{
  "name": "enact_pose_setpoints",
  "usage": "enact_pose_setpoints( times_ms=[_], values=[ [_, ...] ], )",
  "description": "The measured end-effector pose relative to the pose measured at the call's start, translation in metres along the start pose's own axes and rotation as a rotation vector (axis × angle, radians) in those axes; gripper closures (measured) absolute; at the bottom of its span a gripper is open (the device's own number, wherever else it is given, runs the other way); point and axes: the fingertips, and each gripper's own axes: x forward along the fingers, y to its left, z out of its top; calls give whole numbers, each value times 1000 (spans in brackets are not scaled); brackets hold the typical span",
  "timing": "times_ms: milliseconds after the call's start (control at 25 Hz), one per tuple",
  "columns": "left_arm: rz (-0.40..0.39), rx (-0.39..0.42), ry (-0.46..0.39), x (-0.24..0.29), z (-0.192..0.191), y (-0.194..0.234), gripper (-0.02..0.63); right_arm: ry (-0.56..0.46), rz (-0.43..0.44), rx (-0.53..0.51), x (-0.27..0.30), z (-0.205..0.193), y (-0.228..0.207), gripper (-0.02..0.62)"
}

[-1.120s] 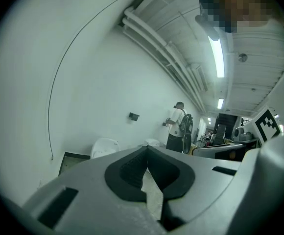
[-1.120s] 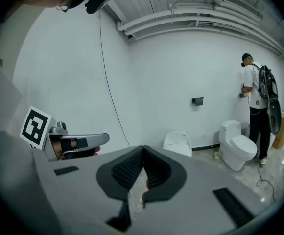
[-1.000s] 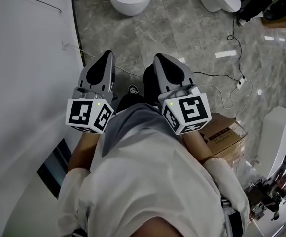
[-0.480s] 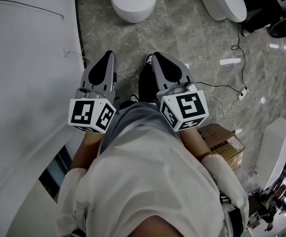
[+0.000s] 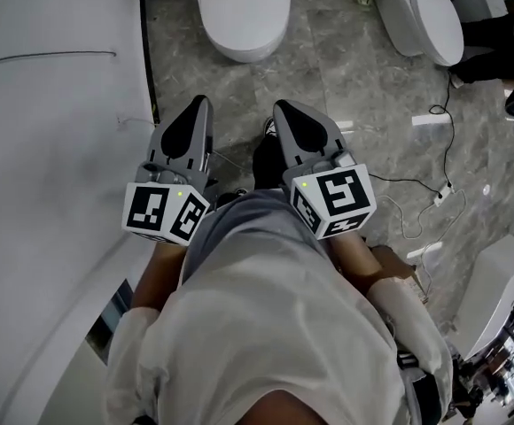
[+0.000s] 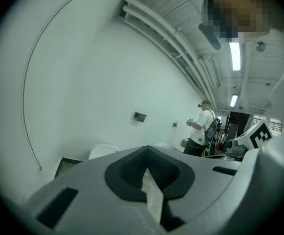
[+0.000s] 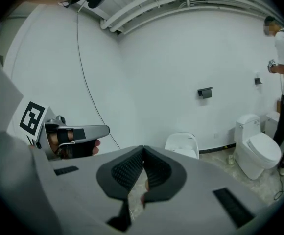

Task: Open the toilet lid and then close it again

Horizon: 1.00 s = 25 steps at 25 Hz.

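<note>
Hovering side by side at mid-frame in the head view, the left gripper (image 5: 197, 112) and right gripper (image 5: 289, 115) each have their jaws pressed together on nothing, tips aimed at the lowered toilet lid (image 5: 244, 11) at top centre. Bare marble floor (image 5: 328, 69) lies open between them and it, hemmed by the white wall (image 5: 53, 149) at left and a second toilet (image 5: 430, 20) and loose cables (image 5: 416, 206) at right. Since a second ago the lid has slid further down into frame; a small mark at its back edge is too small to read.
</note>
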Motion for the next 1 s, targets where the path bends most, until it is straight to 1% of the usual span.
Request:
enact_pose_setpoints(
  times_ms=[160, 280, 440, 480, 640, 720, 840, 1000],
  values=[
    [15, 9, 8, 43, 8, 7, 600, 21, 34, 13, 29, 10, -30, 586],
    [47, -5, 8, 70, 16, 13, 600, 44, 57, 27, 46, 16, -53, 586],
    [92, -29, 22, 89, 13, 21, 600, 75, 78, 45, 59, 16, -75, 586],
    [102, -21, 26, 92, 12, 22, 600, 80, 78, 45, 62, 15, -79, 586],
    [137, 58, 43, 103, 8, 30, 600, 92, 65, 52, 81, 15, -91, 584],
    [149, 52, 54, 111, 6, 38, 600, 96, 59, 55, 91, 18, -96, 585],
    [167, 22, 70, 124, 2, 56, 600, 108, 49, 51, 106, 20, -100, 584],
    [154, -3, 86, 141, -1, 75, 600, 120, 27, 48, 121, 24, -105, 584]
  ],
)
